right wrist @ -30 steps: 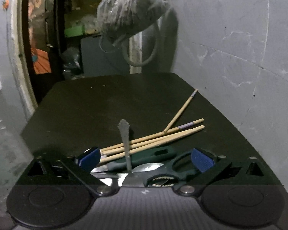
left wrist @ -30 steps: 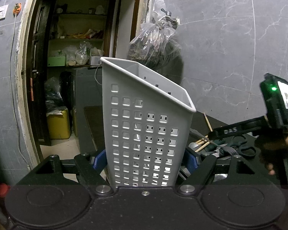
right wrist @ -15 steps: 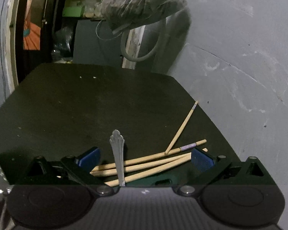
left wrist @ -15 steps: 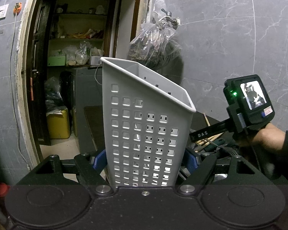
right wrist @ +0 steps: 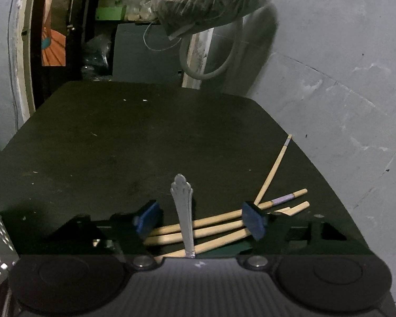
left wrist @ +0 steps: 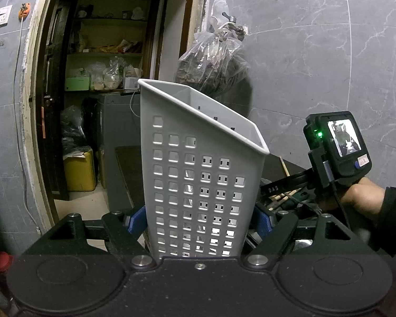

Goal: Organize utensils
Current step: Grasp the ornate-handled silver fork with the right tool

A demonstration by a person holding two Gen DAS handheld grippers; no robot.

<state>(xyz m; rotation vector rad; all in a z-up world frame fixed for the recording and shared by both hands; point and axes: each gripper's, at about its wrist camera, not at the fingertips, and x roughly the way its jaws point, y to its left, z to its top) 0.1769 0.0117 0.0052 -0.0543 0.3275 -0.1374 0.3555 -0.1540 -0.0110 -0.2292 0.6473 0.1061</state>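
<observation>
My left gripper [left wrist: 199, 220] is shut on a white perforated utensil basket [left wrist: 200, 169] and holds it upright. My right gripper [right wrist: 200, 220] hangs over the black table [right wrist: 145, 137]; its blue pads [right wrist: 253, 223] stand apart on either side of a silver utensil handle [right wrist: 183, 211] that points away from me. I cannot tell whether the pads touch the handle. Several wooden chopsticks [right wrist: 224, 224] lie under it. In the left wrist view the right gripper's body [left wrist: 335, 148] shows just right of the basket.
A filled plastic bag [left wrist: 213, 60] hangs on the grey tiled wall [left wrist: 330, 66]. An open doorway with cluttered shelves [left wrist: 105, 52] and a yellow can [left wrist: 79, 170] is at the left. A dark green-handled tool [right wrist: 229, 249] lies under the chopsticks.
My right gripper has lifted and its fingers have drawn closer around the silver handle. It has moved left towards the basket. The left gripper and basket have stayed still.
</observation>
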